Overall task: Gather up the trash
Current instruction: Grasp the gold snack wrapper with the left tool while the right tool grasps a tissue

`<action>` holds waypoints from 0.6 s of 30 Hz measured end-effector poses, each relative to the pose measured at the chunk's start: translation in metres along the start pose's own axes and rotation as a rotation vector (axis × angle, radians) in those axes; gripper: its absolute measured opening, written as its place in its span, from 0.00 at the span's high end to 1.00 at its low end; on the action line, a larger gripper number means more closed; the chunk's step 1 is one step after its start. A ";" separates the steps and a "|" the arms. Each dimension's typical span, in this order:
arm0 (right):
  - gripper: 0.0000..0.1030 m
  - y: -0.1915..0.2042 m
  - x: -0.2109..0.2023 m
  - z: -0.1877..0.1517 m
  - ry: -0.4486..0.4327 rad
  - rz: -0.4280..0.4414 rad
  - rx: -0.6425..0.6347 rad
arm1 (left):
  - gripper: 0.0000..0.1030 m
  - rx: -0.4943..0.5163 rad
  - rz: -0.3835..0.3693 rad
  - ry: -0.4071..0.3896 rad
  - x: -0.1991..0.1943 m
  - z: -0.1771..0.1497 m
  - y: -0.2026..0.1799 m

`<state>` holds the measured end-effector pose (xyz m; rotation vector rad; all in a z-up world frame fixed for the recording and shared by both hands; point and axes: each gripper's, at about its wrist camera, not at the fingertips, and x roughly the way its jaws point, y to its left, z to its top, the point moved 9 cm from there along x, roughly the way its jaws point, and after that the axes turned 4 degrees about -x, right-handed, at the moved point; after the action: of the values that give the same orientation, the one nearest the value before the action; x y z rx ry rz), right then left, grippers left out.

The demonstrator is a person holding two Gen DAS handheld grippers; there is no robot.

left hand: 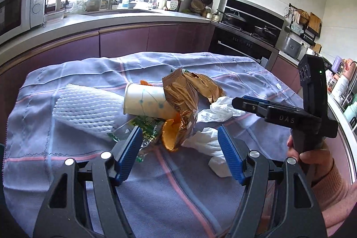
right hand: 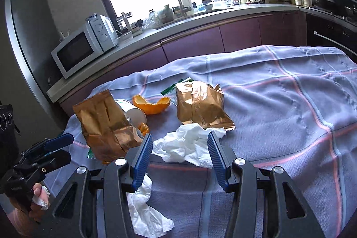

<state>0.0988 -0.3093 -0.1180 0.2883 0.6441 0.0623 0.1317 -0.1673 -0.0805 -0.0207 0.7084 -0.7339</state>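
Lying in a heap mid-surface, the trash was partly hidden: a paper cup [left hand: 145, 102] was masked by a crinkled gold foil bag [left hand: 181, 102], and a green wrapper [left hand: 147, 126] was barely legible. Crumpled white tissue [right hand: 187, 144] was framed by the wide-open right gripper [right hand: 179, 148]. The left gripper [left hand: 179, 142] was likewise spread, empty.

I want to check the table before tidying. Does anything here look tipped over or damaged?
Yes. The paper cup lies on its side on the tablecloth, between torn gold wrappers, orange peel and crumpled tissues. I see no spilled liquid.
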 end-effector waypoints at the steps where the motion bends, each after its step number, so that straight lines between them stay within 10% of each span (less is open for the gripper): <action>1: 0.52 -0.003 0.002 -0.001 0.002 -0.003 0.007 | 0.34 0.000 -0.002 0.005 0.005 0.001 -0.002; 11: 0.43 -0.006 0.025 -0.007 0.064 -0.007 -0.007 | 0.70 -0.020 -0.027 0.066 0.046 0.010 -0.011; 18: 0.74 -0.006 0.021 -0.008 0.071 0.025 0.003 | 0.88 -0.037 -0.038 0.059 0.047 0.010 -0.011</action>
<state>0.1102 -0.3100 -0.1384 0.2985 0.7113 0.0962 0.1554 -0.2071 -0.0970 -0.0466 0.7792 -0.7597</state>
